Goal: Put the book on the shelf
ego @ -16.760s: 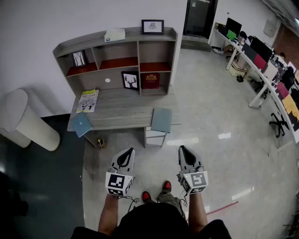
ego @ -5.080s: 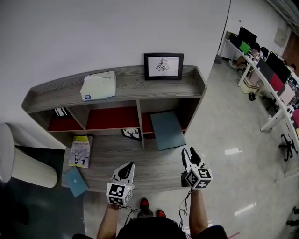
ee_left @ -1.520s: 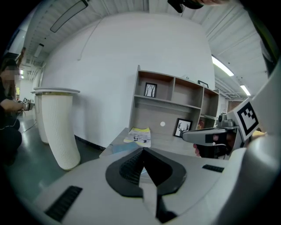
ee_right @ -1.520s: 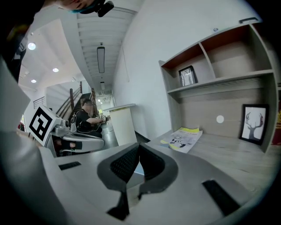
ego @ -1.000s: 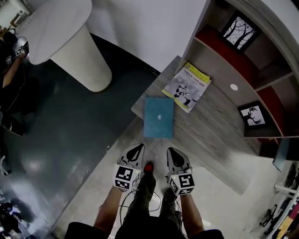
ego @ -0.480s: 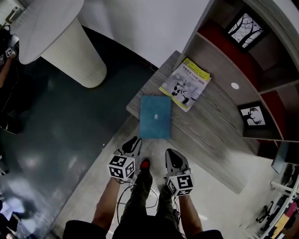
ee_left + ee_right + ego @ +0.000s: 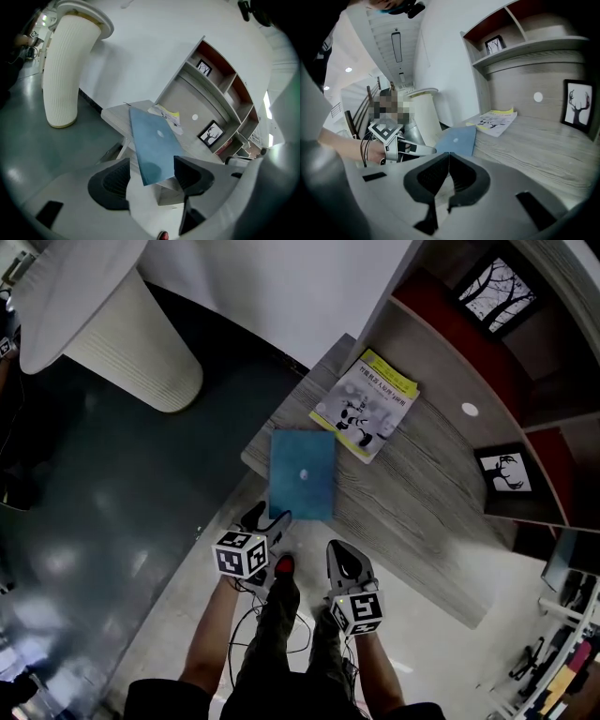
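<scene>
A thin blue book (image 7: 302, 474) lies flat at the desk's (image 7: 422, 507) left corner, its near end hanging over the edge. My left gripper (image 7: 274, 519) is rolled on its side just below that end. Its jaws have just been opening and now stand wide. In the left gripper view the blue book's (image 7: 152, 143) near corner shows between the pads without touching either of them. My right gripper (image 7: 339, 557) hovers beside it over the floor, shut and empty. From the right gripper view, the book (image 7: 458, 139) lies beyond the closed jaws.
A yellow magazine (image 7: 366, 405) lies on the desk behind the book. Red-backed shelf compartments (image 7: 441, 301) with framed pictures (image 7: 503, 472) rise at the right. A white ribbed column (image 7: 122, 334) stands on the dark floor at the left. My shoe (image 7: 283, 565) shows below the grippers.
My left gripper has sunk, rolled onto its side and come up to the book's near end, and its jaws have opened. The right gripper stays shut and has dropped slightly.
</scene>
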The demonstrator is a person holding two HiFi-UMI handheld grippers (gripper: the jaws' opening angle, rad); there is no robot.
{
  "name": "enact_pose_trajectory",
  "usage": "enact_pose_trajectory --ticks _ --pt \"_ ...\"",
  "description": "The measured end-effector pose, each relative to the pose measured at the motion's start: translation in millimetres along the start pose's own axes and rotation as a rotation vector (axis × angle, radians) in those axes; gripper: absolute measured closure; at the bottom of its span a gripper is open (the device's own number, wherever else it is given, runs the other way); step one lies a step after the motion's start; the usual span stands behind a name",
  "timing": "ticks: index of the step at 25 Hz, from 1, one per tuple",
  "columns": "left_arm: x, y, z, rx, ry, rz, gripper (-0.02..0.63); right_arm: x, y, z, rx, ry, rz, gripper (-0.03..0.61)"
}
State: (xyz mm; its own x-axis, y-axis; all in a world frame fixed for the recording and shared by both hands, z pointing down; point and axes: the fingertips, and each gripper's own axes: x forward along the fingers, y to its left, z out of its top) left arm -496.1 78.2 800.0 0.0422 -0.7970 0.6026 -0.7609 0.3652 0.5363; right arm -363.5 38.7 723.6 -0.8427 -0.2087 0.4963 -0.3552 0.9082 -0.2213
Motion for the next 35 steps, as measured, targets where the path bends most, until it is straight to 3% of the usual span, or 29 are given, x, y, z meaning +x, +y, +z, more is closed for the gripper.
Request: enact_pose_trajectory --ticks 11,20,25,35 --pt "23 3 -1 0.013 0.033 -0.004 0.330 2 -18 -7 0.029 0.016 -0.021 0.549" --pt "22 0 0 -0.029 0.040 -0.007 0.386 -2 -27 -6 0.038 0.010 -0.027 0.549" --pt "11 -5 12 -0.070 -0.020 -0.008 0.503 -11 -31 -6 0.039 0.015 -0.033 0.549" --pt "-12 -29 42 -0.076 -0.128 0.002 0.561 -41 -39 10 0.033 -0.022 -0.078 0.549"
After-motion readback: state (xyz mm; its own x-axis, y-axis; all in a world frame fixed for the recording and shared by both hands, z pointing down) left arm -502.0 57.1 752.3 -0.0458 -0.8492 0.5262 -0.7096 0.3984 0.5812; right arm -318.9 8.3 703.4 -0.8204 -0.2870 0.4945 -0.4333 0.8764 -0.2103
